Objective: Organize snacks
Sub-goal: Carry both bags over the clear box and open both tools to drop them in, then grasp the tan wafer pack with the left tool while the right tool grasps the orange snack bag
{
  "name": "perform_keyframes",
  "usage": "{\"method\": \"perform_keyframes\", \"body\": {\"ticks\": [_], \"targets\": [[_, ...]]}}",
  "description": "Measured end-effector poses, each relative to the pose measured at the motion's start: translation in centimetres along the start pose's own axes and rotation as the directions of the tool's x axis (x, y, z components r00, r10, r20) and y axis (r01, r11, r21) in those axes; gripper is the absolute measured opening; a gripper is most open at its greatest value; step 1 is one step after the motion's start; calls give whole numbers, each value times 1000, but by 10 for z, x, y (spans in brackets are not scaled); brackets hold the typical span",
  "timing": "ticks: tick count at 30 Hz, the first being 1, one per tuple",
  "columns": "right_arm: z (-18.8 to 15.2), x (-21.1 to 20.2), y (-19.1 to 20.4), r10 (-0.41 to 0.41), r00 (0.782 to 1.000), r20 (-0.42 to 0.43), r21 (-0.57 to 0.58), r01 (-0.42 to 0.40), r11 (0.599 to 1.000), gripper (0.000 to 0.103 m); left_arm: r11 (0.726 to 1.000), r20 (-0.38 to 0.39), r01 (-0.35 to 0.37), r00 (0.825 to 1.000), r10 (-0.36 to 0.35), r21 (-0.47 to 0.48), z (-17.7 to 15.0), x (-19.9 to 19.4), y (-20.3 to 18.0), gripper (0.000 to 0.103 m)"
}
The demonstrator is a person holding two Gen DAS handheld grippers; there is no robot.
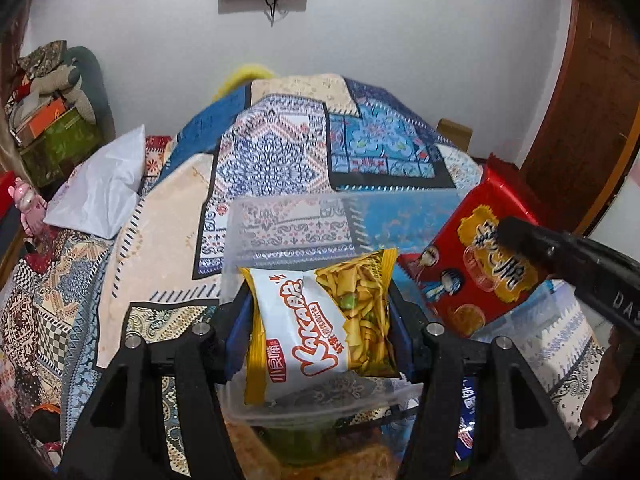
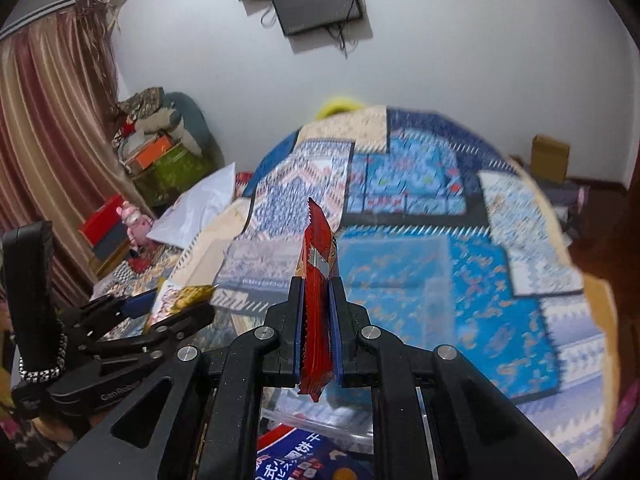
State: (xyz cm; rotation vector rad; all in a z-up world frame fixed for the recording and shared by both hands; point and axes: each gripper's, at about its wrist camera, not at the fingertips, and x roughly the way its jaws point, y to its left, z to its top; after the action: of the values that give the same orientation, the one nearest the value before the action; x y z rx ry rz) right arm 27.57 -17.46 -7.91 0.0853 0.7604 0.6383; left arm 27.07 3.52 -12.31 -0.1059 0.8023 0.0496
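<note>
**Inspector:** Status of the sorting?

**Assistant:** Midway, by my reading. Both grippers are loaded and neither packet has been put down. The left gripper (image 1: 320, 320) has its jaws closed on a yellow-and-white snack packet (image 1: 320, 320). The right gripper (image 2: 317, 336) has its jaws clamped flat on a red snack packet (image 2: 318, 280), held on edge.

**Inspector:** Where do the packets sit relative to the jaws?

**Assistant:** The yellow-and-white packet fills the gap between the left jaws, its upper end standing proud of the tips and its lower end hanging back towards the camera. The red packet is pinched low down; most of it rises ahead of the right jaw tips, with a short tail below them.

**Inspector:** And the destination?

**Assistant:** A clear plastic box (image 1: 296, 220) lies directly ahead of and beneath the left jaws, resting on the patterned bedspread (image 1: 280, 148). The stretch of box floor visible beyond the yellow-and-white packet looks bare. Its near wall is just under that packet.

**Inspector:** Anything outstanding?

**Assistant:** Both held packets remain to be placed. A blue packet (image 2: 312, 456) shows below the right jaws; whether it lies inside the box or beside it, I cannot tell.
</note>
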Motion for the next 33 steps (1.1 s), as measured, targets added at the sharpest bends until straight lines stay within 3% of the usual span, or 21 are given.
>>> {"method": "perform_keyframes", "body": {"ticks": [3,5,8,9,10,21,26,30,33], "targets": [[-4,8,-1,-3,999,-43,-14,2,1000,12,1000,-25,-12,1000,12,-6,-2,7,1,71],[-7,11,-3,-36,996,-77,-22,34,999,13,1000,-28,-5,1000,5,-15,-2,7,2,73],[-9,6,-6,-111,991,-76,-38,108,993,39,1000,-21,8,1000,-8,-24,-3,-1,5,73],[-10,1,-8,-131,989,-63,-41,128,991,53,1000,-10,13,1000,-13,-24,-4,-7,6,73],[-8,-2,-8,-138,989,-52,-45,135,990,58,1000,-2,16,1000,-16,-23,-4,-12,6,73],[-22,-69,12,-145,989,-14,-145,141,979,58,1000,83,20,996,-21,13,-24,-101,17,84],[-47,-92,28,-123,992,-24,-183,116,976,61,1000,70,2,998,-3,15,-51,-126,30,85],[-70,-102,38,-108,993,-37,-187,100,977,74,1000,39,-21,999,21,13,-78,-135,41,85],[-89,-108,45,-115,992,-52,-194,103,976,74,999,5,-33,999,33,5,-101,-136,50,85]]}}
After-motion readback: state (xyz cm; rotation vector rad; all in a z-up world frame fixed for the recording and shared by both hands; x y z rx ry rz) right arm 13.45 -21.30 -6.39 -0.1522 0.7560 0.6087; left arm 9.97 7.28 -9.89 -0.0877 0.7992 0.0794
